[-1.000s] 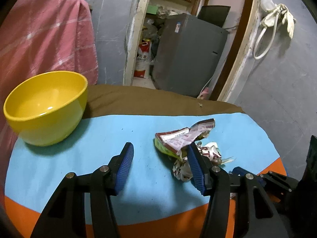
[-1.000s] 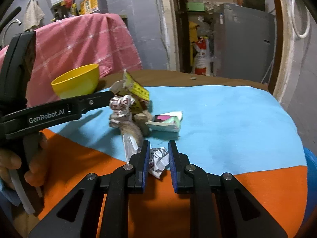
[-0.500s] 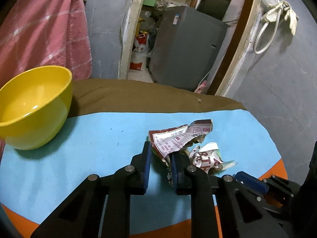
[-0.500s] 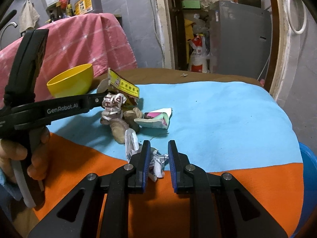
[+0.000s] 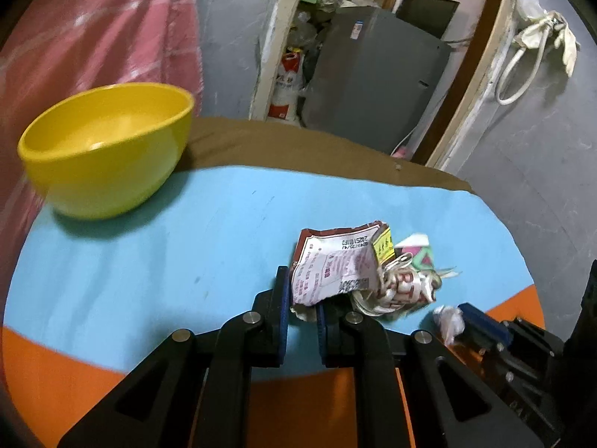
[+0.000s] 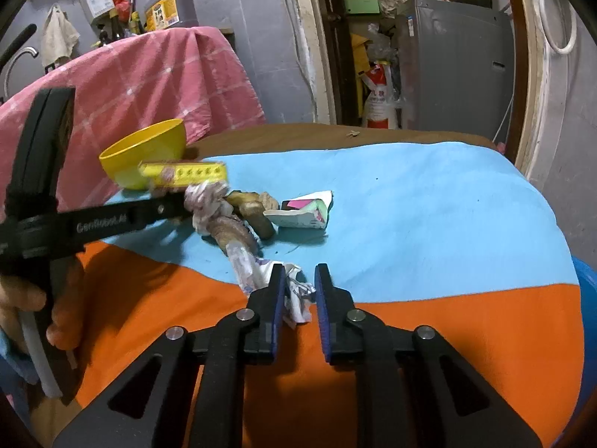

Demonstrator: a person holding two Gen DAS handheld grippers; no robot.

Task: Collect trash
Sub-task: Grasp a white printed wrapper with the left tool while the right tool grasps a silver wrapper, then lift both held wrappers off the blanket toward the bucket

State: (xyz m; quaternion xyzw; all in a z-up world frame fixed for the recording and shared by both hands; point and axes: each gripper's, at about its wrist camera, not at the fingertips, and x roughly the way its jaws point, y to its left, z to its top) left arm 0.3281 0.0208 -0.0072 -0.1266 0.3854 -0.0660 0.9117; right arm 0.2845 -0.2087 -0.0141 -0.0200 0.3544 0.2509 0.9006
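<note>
My left gripper [image 5: 301, 308] is shut on a flattened red-and-white printed wrapper [image 5: 332, 265] and holds it above the cloth; from the right wrist view its yellow edge [image 6: 186, 173] shows by the bowl. Under it lies a pile of crumpled wrappers [image 5: 403, 291], also in the right wrist view [image 6: 231, 220], with a pink-and-green carton piece [image 6: 302, 212]. My right gripper [image 6: 296, 298] is shut on a crumpled white wrapper [image 6: 294, 295] at the orange-blue seam. A yellow bowl [image 5: 108, 145] stands at the far left.
The table is covered by a blue and orange cloth [image 6: 429, 224] with a brown cloth [image 5: 298, 142] at the far edge. A pink towel [image 6: 149, 82] hangs over a chair behind the bowl. A grey appliance [image 5: 373, 86] stands in the doorway beyond.
My left gripper closed on the printed wrapper and lifted it, swinging toward the bowl. My right gripper stays shut on the white wrapper, and has lifted slightly.
</note>
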